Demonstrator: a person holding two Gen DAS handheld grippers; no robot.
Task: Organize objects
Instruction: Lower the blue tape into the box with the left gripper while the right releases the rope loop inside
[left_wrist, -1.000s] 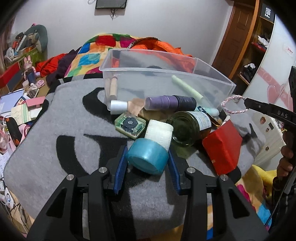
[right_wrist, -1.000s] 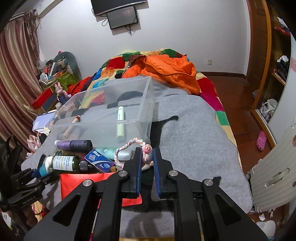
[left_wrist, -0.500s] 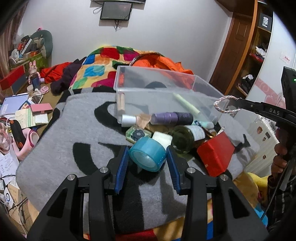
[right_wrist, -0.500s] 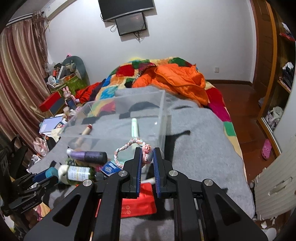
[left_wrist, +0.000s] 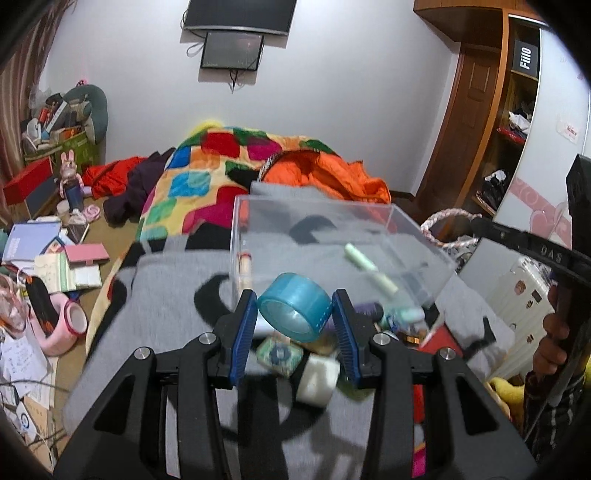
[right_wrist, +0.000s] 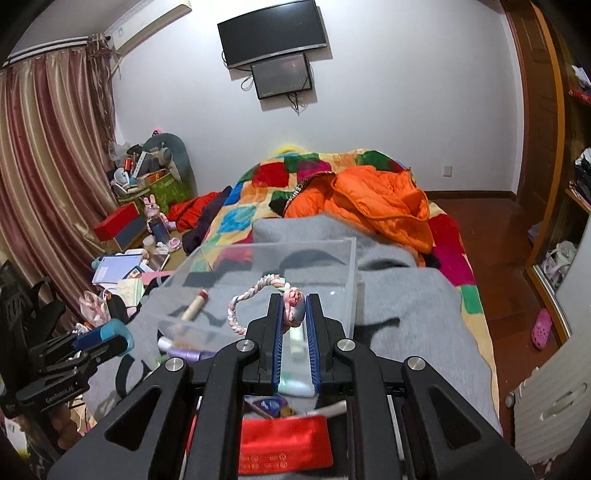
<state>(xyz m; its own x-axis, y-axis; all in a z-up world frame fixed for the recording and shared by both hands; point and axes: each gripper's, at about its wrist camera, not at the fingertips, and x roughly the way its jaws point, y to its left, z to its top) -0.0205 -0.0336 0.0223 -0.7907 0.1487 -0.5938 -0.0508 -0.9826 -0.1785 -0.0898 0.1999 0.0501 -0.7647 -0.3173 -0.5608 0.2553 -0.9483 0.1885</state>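
My left gripper (left_wrist: 294, 310) is shut on a blue tape roll (left_wrist: 293, 312) and holds it in the air just before the clear plastic bin (left_wrist: 406, 225). My right gripper (right_wrist: 294, 314) is shut on a pink-and-white rope toy (right_wrist: 251, 295) by its pink knot, held over the near side of the bin (right_wrist: 258, 254). The bin holds a wooden stick (right_wrist: 195, 305) and a pale green tube (left_wrist: 365, 264). Below the left gripper lie a small green box (left_wrist: 279, 352) and a white roll (left_wrist: 317, 374).
The bin stands on a grey blanket (right_wrist: 413, 306) on a bed. A red packet (right_wrist: 284, 443), a purple bottle (right_wrist: 188, 355) and other small items lie in front of the bin. An orange jacket (right_wrist: 369, 203) lies behind. Clutter covers the floor at left (left_wrist: 44, 266).
Both grippers have risen and moved toward the bin. The tape roll has lifted off the blanket. The rope toy has come up off the pile and now hangs over the bin.
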